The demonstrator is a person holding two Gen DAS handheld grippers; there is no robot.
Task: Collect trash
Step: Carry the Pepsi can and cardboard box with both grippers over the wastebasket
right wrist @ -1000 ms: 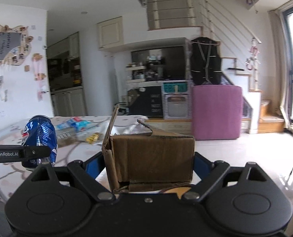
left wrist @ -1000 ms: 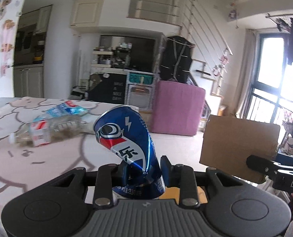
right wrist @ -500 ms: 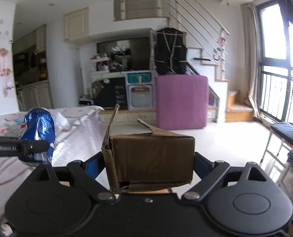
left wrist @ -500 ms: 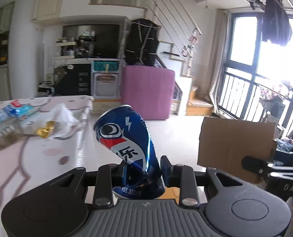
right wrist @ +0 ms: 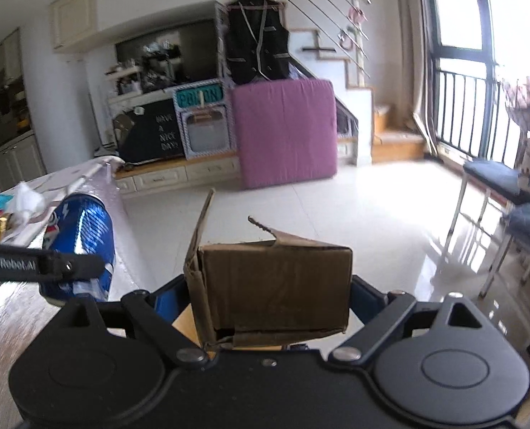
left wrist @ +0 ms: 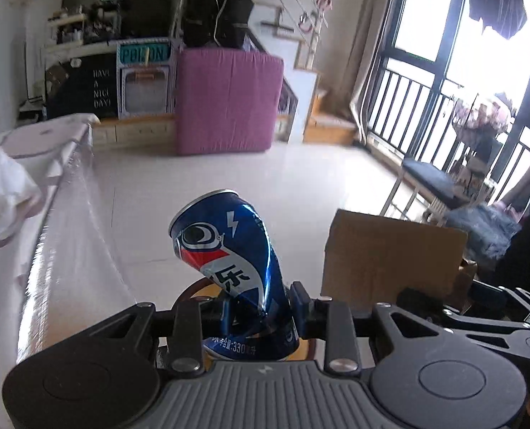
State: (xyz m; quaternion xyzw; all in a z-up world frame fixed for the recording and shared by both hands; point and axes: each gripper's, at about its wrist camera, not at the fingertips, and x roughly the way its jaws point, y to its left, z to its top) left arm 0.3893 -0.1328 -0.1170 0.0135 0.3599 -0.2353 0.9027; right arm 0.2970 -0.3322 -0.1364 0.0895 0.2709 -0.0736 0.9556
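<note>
The left tool (left wrist: 256, 312) is clamped low on a dented blue soda can (left wrist: 229, 250), which leans over above the pinch, held in the air just off the tabletop (left wrist: 32, 268) edge. The right tool (right wrist: 265, 307) is clamped wide on a brown cardboard box (right wrist: 275, 286), also off the tabletop, its torn flaps standing up on the left and top. The risk, I judge, lies in the can: gripped near its base on crushed, slick metal, it could pivot or slip out if the hand swings or tips. The box's soft walls could buckle under pressure and slide free. More trash, a crumpled white tissue (right wrist: 29, 200) and wrappers, lies near the tabletop's far corner.
</note>
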